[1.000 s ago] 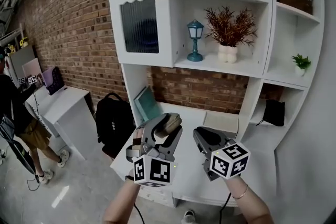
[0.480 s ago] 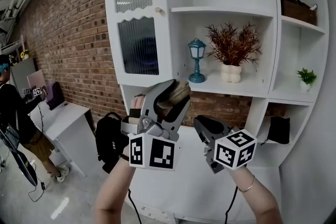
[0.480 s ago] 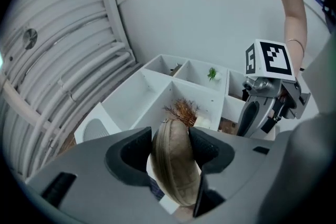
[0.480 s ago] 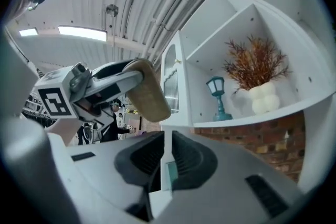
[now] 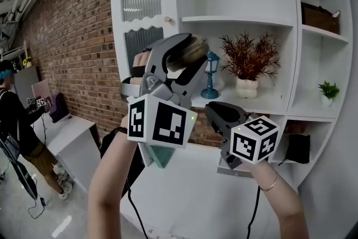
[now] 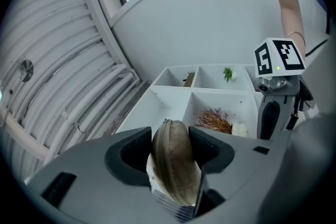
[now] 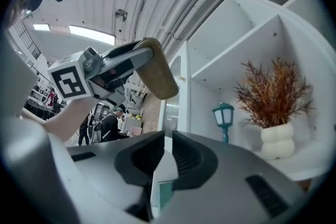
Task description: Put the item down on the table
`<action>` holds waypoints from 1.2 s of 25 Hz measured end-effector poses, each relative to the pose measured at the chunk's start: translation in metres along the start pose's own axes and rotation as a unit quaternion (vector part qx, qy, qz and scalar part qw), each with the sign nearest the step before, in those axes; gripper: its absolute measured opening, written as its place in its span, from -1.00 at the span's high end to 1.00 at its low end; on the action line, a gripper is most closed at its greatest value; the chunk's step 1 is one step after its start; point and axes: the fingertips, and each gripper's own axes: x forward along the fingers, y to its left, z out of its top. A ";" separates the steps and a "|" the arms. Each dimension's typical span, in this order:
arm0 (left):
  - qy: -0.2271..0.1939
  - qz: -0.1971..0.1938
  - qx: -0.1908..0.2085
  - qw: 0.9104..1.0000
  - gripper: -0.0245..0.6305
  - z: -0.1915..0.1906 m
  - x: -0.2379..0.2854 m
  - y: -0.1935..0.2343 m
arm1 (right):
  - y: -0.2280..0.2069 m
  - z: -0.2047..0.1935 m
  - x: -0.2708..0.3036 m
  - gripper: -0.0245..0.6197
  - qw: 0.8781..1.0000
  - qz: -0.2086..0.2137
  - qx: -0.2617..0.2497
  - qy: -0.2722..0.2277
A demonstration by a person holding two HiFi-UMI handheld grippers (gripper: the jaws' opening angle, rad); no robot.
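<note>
White shelf unit (image 5: pixel 238 19) against brick, desk (image 5: pixel 193 193) at its foot: my left claw (image 6: pixel 170 140) pinches the tan zipped pouch (image 5: pixel 189 51) across its flat sides for a secure hold, high before the unit's blue lantern (image 5: pixel 211 73) and well above the desk, while my right claw (image 7: pixel 164 157), pressed together and empty, hangs beside.

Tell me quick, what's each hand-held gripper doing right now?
Left hand-held gripper: closed on a brown zippered pouch.
Right hand-held gripper: jaws all but together, nothing between them.

No readable words or numbers, only square coded markers on left cube (image 5: pixel 159 126), right cube (image 5: pixel 254 140)
</note>
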 end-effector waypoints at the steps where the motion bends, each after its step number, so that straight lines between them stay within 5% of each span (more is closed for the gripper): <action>1: -0.004 0.003 0.007 1.000 0.24 0.002 0.006 0.007 | -0.001 0.005 0.003 0.80 1.000 0.003 -0.005 -0.002; 18: -0.015 0.013 0.108 0.994 0.24 0.012 0.109 0.061 | -0.031 0.036 0.037 0.80 0.999 0.028 -0.008 -0.023; 30: -0.016 0.017 0.096 0.995 0.24 -0.023 0.153 0.062 | -0.064 0.027 0.047 0.80 1.000 0.019 -0.001 -0.023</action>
